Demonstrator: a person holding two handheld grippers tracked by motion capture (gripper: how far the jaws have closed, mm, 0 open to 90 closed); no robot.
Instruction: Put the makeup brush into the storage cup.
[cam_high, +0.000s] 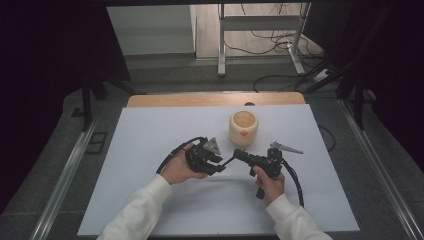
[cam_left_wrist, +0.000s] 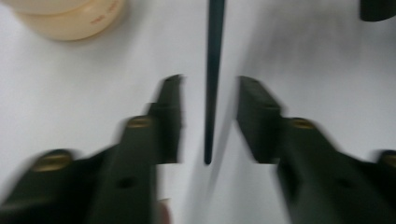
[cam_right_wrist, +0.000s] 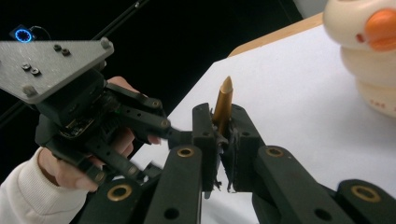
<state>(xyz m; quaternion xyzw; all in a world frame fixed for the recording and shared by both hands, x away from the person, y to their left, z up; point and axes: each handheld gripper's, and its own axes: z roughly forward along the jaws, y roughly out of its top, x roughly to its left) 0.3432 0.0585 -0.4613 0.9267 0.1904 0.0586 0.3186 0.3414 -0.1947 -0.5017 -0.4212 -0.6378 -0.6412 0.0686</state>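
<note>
1. The right gripper clamps a pen near the duck-faced holder.
2. The left gripper stands wide open around the pen's dark shaft.
3. It should close squarely, centred, before pulling.

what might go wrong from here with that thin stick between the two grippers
The right gripper pinches the thin stick only near its gold tip, so it may pivot or slip. The left gripper is open around its far end; closing off-centre could knock it loose. The duck-shaped container stands near enough to bump.
</note>
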